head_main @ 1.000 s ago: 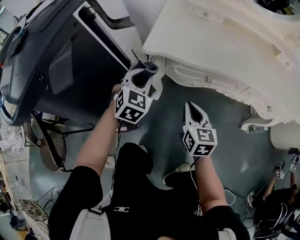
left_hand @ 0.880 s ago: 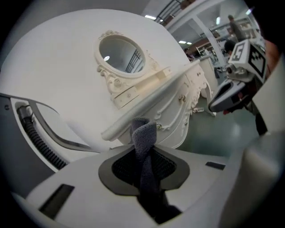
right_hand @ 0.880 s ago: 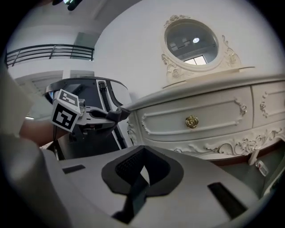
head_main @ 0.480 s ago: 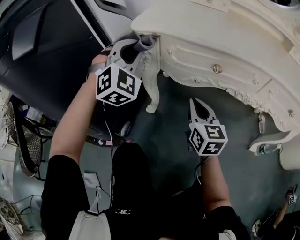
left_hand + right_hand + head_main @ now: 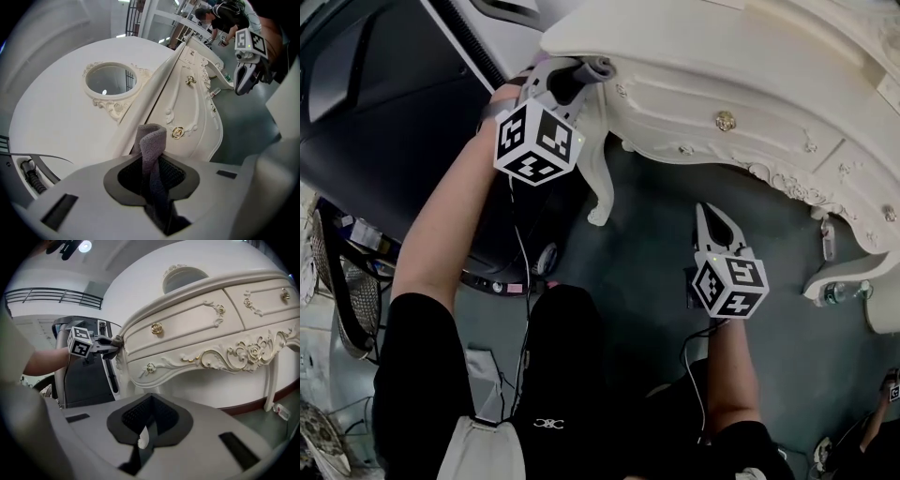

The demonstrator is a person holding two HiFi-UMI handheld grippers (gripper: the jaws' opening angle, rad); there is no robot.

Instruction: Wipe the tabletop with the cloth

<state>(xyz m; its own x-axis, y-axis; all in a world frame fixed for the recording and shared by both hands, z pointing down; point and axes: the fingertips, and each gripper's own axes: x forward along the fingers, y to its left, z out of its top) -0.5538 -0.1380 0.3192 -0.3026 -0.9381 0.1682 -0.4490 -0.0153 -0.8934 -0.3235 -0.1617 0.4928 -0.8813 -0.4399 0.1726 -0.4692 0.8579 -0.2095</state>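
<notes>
— Holding anything, the left gripper [image 5: 574,79]?
— Clenched on the grey cloth [image 5: 152,138], which sticks up between its jaws at the white tabletop [image 5: 56,108] edge
— The right gripper [image 5: 707,212]?
— Jaws together, empty, low before the drawers [image 5: 197,315]

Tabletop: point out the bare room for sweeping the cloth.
In the left gripper view the tabletop is bare across the wide stretch left of the carved ring, and behind it. Tight only between ring and front edge, where the left gripper holds the cloth.
</notes>
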